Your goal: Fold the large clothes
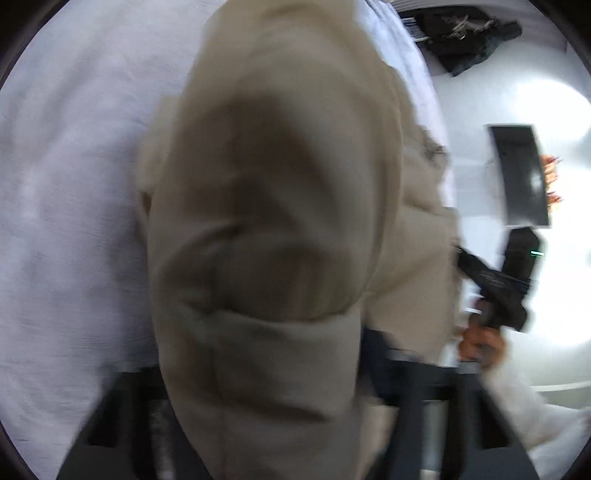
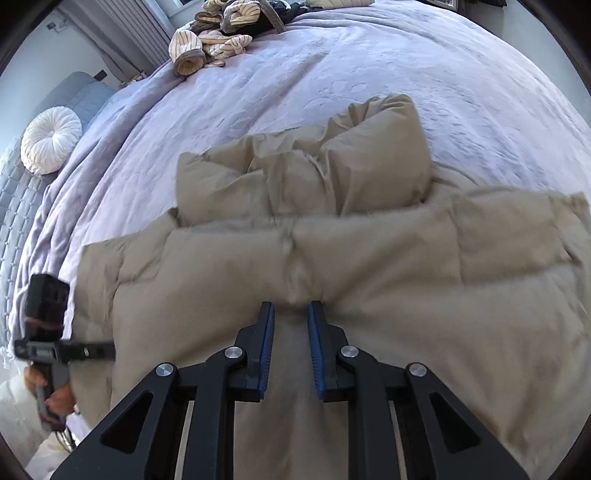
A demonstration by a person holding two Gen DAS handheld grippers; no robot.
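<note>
A beige puffer jacket [image 2: 369,258] lies spread on the lavender bedspread [image 2: 332,74], its collar end bunched up at the far side. My right gripper [image 2: 291,317] points down at the jacket's near part, and its blue pads [image 2: 267,332] pinch a ridge of the fabric. At the jacket's left edge, my left gripper [image 2: 107,349] reaches in, its tips hidden under the fabric. In the left wrist view the blurred jacket [image 1: 266,221] fills the middle and covers the jaws between the dark fingers [image 1: 402,373]. The right gripper [image 1: 460,254] shows there at the jacket's right edge.
A pile of striped clothes [image 2: 218,37] lies at the bed's far side. A round white cushion [image 2: 50,144] rests on the grey quilted part at the left. Beyond the bed's right edge are a pale floor, dark clothes [image 1: 469,33] and a black flat panel [image 1: 517,173].
</note>
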